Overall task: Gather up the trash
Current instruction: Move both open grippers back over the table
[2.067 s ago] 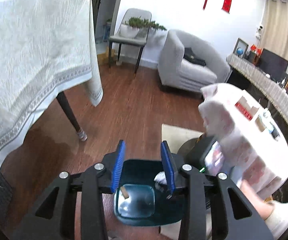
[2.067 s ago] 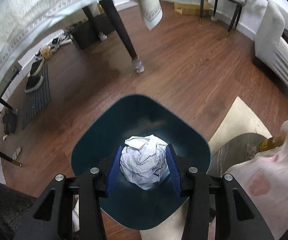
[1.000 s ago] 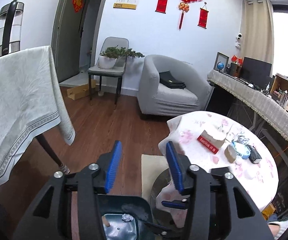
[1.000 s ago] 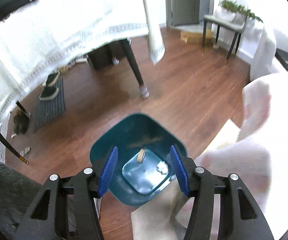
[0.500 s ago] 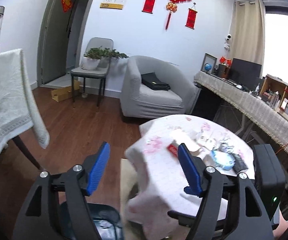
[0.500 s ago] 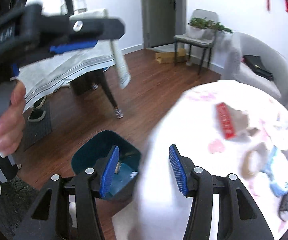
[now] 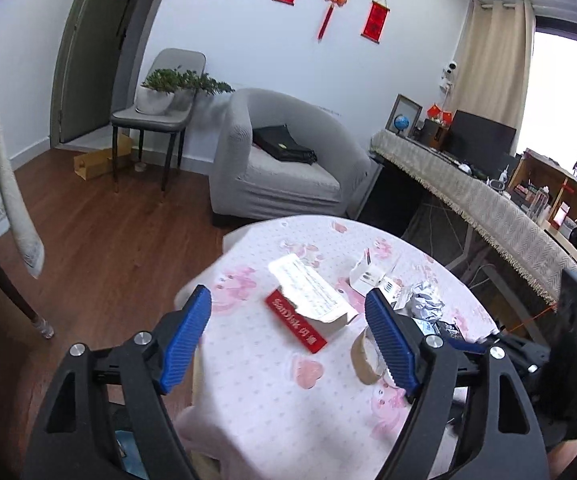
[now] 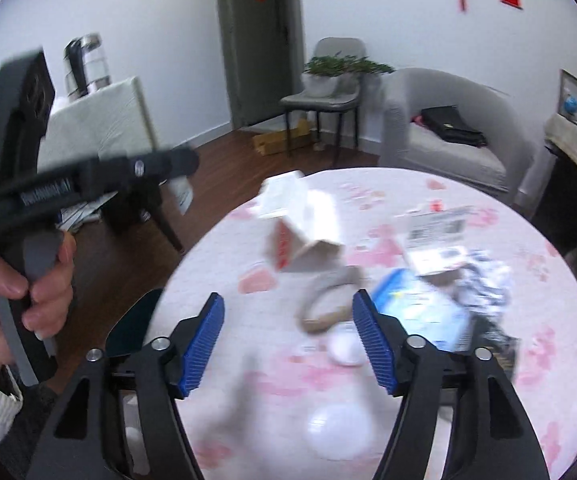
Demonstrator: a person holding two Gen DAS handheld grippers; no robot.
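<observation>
Both the left gripper [image 7: 288, 334] and right gripper [image 8: 288, 340] hang empty, jaws opening, over the round pink-flowered tablecloth [image 7: 264, 392]. The torn red-and-white cardboard box [image 7: 308, 312] lies mid-table beside what looks like crumpled foil [image 7: 426, 304], clear of the near edge.

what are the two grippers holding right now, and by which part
Nothing. The left gripper and right gripper both hang empty above the round table, jaws opening, with no trash between their pads.
</observation>
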